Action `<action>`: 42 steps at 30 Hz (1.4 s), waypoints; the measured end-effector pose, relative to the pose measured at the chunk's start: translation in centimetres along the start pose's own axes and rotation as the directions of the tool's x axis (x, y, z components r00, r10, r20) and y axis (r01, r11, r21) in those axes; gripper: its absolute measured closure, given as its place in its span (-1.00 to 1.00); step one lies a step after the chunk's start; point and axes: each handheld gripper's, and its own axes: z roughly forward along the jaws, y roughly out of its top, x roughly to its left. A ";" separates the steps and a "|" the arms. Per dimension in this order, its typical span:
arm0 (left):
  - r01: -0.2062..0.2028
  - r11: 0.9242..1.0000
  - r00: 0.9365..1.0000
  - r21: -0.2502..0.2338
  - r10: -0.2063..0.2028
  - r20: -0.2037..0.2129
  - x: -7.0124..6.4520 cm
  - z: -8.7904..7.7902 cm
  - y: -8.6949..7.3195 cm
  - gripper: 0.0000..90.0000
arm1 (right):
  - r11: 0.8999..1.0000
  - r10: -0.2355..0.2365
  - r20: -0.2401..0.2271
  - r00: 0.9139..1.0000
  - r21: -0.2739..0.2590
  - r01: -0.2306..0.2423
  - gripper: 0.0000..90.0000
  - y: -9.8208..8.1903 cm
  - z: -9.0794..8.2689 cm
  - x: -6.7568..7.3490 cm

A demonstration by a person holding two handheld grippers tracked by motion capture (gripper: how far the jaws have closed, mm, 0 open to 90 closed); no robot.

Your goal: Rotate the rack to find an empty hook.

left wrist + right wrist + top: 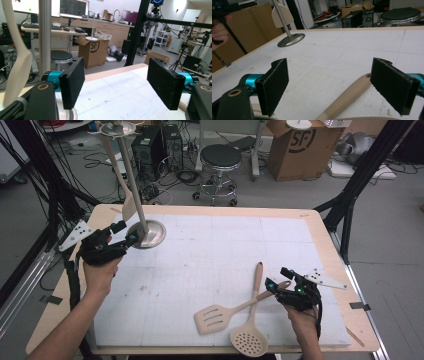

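A metal stand with a round base [152, 235] and a tall pole [131, 175] stands at the table's far left. A pale wooden spatula [128, 202] hangs from it. My left gripper [127, 232] is by the base, open, with nothing between its pads [120, 82]; the pole [45, 37] and the hanging spatula [17, 62] rise just left of it. A slotted wooden turner [215, 317] and a perforated wooden skimmer [248, 340] lie crossed at the front right. My right gripper [278, 278] is open over their handle ends; one handle [347, 97] lies on the mat beneath its jaws [329, 85], untouched.
A white mat [210, 250] covers the wooden table [320, 227]. Behind the table stand a black stool [220, 157], a cardboard box [300, 145] and computer cases [155, 145]. Black frame legs [350, 205] flank the table.
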 end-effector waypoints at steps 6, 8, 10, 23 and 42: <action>0.031 0.999 0.999 0.014 -0.031 -0.022 -0.5 0.1 -2.4 -0.39 | 1.000 -0.004 -0.004 1.000 0.003 0.004 -0.68 0.0 0.1 0.1; 0.032 0.999 0.999 0.020 -0.031 -0.026 -0.6 0.0 -2.9 -0.39 | 1.000 -0.005 -0.005 1.000 0.000 0.005 -0.68 0.1 0.1 0.1; 0.024 0.999 0.999 0.033 -0.023 -0.031 -0.7 -0.2 -3.2 -0.39 | 1.000 -0.001 -0.004 1.000 0.000 0.001 -0.68 0.1 0.0 0.0; 0.070 0.996 0.997 0.056 -0.068 -0.044 -0.3 -1.3 -5.1 -0.39 | 1.000 -0.003 -0.008 1.000 0.002 0.003 -0.68 0.1 0.1 0.1; 0.070 0.995 0.997 0.076 -0.067 -0.039 -0.8 -3.1 -6.3 -0.40 | 1.000 -0.006 -0.018 1.000 0.011 0.006 -0.68 0.0 0.1 0.3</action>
